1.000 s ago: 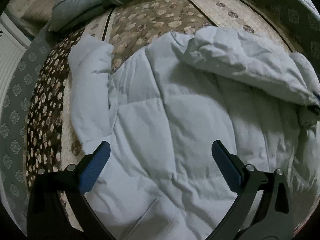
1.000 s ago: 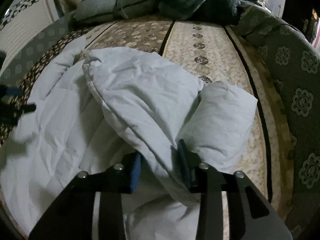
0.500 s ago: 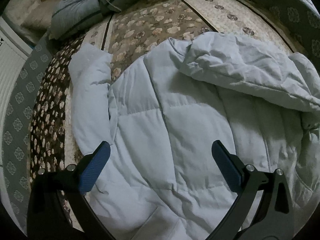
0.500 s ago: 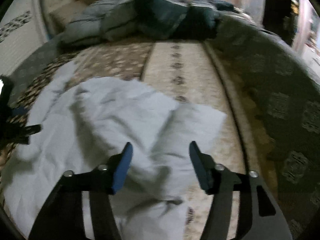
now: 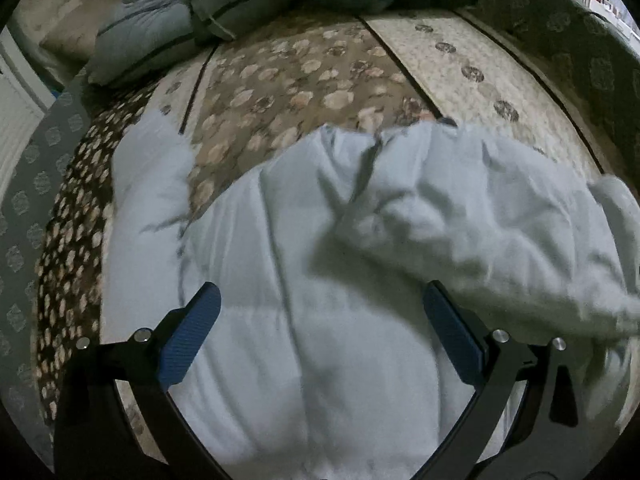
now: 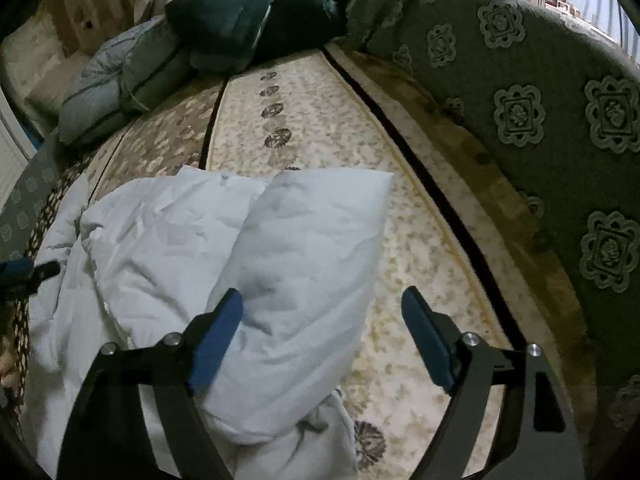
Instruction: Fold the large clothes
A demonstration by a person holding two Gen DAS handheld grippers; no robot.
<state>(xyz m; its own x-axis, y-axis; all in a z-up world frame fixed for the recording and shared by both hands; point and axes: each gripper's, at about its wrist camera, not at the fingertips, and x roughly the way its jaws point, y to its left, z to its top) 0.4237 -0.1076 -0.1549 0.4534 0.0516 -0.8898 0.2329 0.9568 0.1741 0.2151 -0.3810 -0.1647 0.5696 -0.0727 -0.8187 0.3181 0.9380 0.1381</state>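
Right tongs (image 6: 322,336) opening, sleeve (image 6: 304,264) of padded jacket (image 5: 304,320) released below them; left tongs (image 5: 320,332) spread, empty: next flatten the sleeve across.

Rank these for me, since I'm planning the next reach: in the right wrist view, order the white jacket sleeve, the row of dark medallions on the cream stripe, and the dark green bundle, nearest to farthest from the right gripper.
1. Sleeve: between the fingers of the opening right gripper, leftward.
2. Medallions: mid-bed, beyond the sleeve.
3. Green bundle: far end, upper left.
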